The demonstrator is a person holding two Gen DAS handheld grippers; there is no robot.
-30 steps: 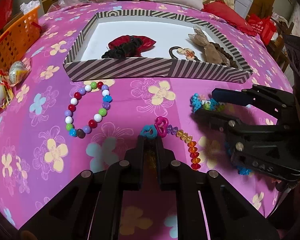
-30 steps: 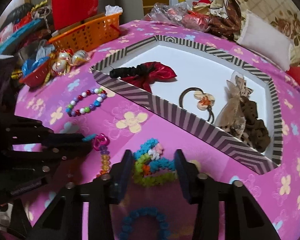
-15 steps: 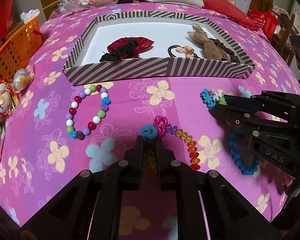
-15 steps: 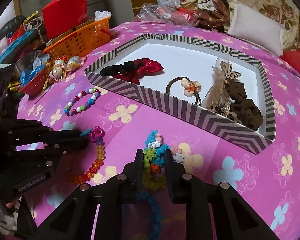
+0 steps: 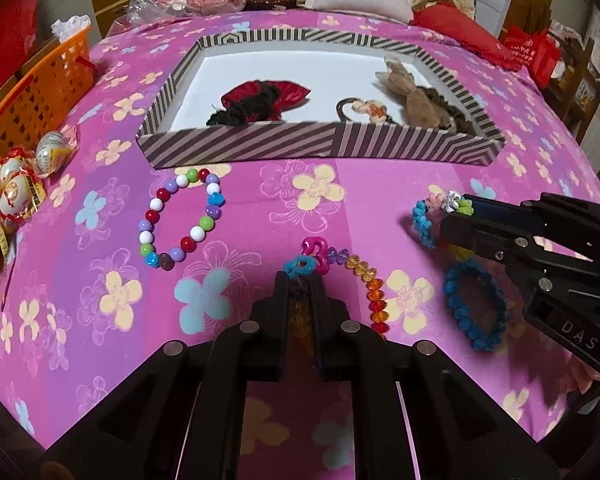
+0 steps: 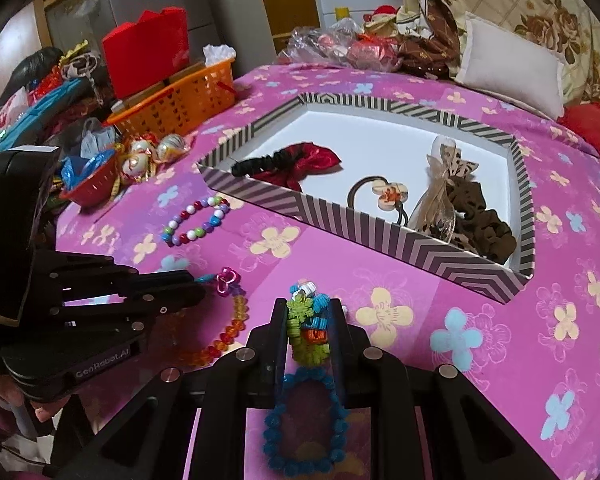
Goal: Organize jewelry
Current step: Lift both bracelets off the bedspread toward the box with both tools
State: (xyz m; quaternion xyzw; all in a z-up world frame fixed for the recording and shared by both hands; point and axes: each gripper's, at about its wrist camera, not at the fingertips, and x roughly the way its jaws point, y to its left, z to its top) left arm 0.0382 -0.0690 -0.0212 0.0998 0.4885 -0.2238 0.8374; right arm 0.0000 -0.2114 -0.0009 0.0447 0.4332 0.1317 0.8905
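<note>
My left gripper [image 5: 300, 284] is shut on an orange-red crystal bead bracelet [image 5: 366, 280] with pink and blue charms, which still trails on the pink cloth. My right gripper [image 6: 308, 320] is shut on a blue, green and white flower-bead bracelet [image 6: 306, 322] and holds it just above the cloth; it also shows in the left wrist view [image 5: 432, 216]. A blue bead bracelet [image 5: 474, 306] lies under the right gripper. A multicoloured round-bead bracelet [image 5: 180, 218] lies to the left. The striped box [image 5: 320, 148] holds hair ties and scrunchies.
An orange basket [image 6: 180, 98] and wrapped eggs [image 5: 20, 184] sit at the left edge. A red bowl [image 6: 92, 184] is beside them. A pillow [image 6: 512, 76] and bags lie behind the box.
My right gripper closed on the flower-bead bracelet and lifted it off the cloth, uncovering the blue bead bracelet beneath. The left gripper stayed shut on the crystal bracelet.
</note>
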